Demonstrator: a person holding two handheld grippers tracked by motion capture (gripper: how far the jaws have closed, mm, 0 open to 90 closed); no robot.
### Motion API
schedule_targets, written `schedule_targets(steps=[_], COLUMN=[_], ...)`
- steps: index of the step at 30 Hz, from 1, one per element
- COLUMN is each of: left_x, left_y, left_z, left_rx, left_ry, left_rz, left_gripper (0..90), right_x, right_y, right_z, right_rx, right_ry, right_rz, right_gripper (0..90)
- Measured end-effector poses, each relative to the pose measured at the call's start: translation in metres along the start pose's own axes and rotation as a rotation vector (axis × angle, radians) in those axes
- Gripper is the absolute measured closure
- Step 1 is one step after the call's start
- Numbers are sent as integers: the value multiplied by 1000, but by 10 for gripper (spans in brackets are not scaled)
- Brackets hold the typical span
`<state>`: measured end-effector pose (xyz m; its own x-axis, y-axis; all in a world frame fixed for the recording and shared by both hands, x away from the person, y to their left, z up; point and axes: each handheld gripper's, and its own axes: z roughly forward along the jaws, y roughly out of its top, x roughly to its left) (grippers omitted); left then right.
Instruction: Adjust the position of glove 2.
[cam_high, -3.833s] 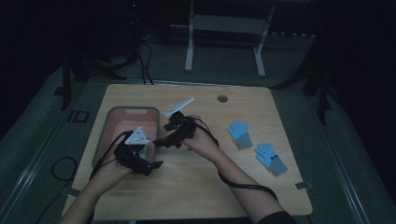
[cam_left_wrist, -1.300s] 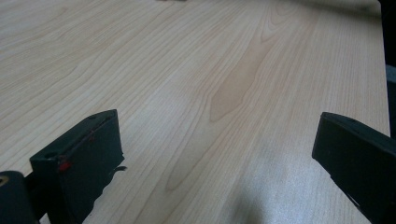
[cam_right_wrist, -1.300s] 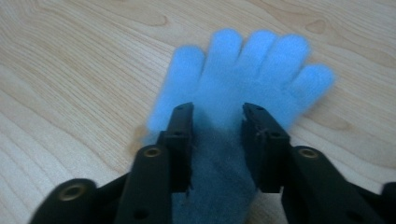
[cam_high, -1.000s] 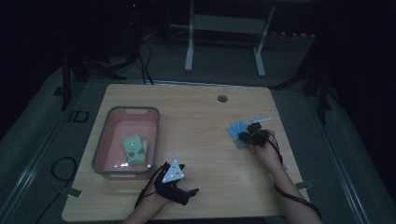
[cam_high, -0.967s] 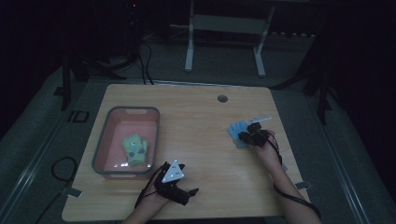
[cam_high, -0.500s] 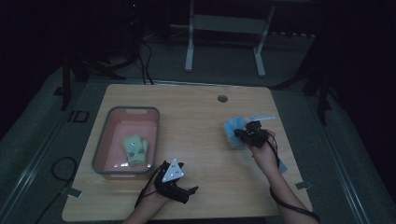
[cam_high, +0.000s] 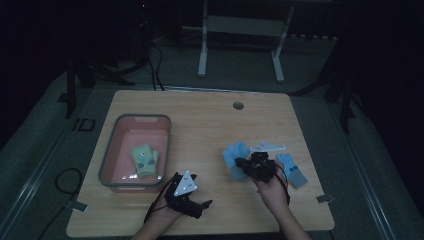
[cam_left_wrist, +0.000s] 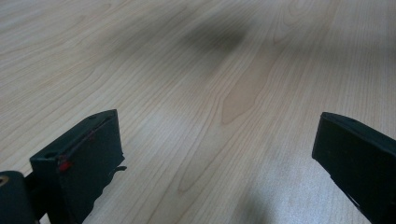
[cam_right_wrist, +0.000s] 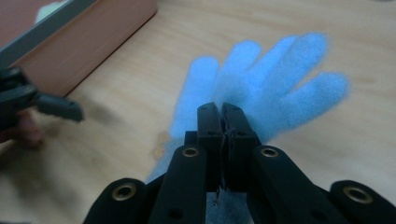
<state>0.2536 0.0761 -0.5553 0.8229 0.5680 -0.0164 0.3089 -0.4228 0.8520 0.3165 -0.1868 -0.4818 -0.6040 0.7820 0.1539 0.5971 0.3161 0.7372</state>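
One blue glove (cam_right_wrist: 261, 88) pinched in right claw (cam_right_wrist: 223, 109), fingers splayed beyond tips.

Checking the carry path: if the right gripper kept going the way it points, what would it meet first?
Probably the pink bin, ahead and left past bare table; the right gripper is shut on a blue glove. Depth is unclear.

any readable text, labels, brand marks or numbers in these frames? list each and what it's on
None can be read.
Green glove in the pink bin: small dark spots, too small to tell if they are print.
Blue glove held in the right tongs: plain, no mark.
Second blue glove on the table: a dark spot, too small to read.
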Motion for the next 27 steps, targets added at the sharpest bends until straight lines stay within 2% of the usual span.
schedule_targets(steps=[2, 4, 6, 8, 9, 12, 14, 17, 20, 27], left_x=[0, -1, 0, 0, 0, 1, 1, 1, 1, 1], left_y=[0, -1, -1, -2, -2, -3, -3, -4, -4, -5], left_z=[0, 0, 0, 0, 1, 1, 1, 1, 1, 2], left_rx=[0, 3, 6, 6, 9, 8, 10, 10, 11, 15], left_ry=[0, -2, -2, -4, -3, -9, -11, -16, -19, -23], left_rz=[1, 2, 5, 5, 5, 0, -1, 3, 4, 7], left_gripper=[21, 21, 21, 21, 21, 21, 21, 21, 21, 21], right_x=[3, 6, 7, 8, 8, 7, 6, 7, 8, 1], right_y=[-8, -17, -27, -34, -38, -45, -47, -53, -52, -42], right_z=[3, 7, 14, 21, 25, 34, 36, 42, 41, 28], right_rx=[6, 20, 38, 54, 61, 86, 92, 105, 110, 85], right_ry=[5, -18, -9, -32, -17, -36, -30, -46, -34, 6], right_rz=[20, 31, 60, 63, 80, 78, 95, 81, 68, 46], right_gripper=[871, 871, 869, 865, 864, 853, 841, 764, 723, 511])
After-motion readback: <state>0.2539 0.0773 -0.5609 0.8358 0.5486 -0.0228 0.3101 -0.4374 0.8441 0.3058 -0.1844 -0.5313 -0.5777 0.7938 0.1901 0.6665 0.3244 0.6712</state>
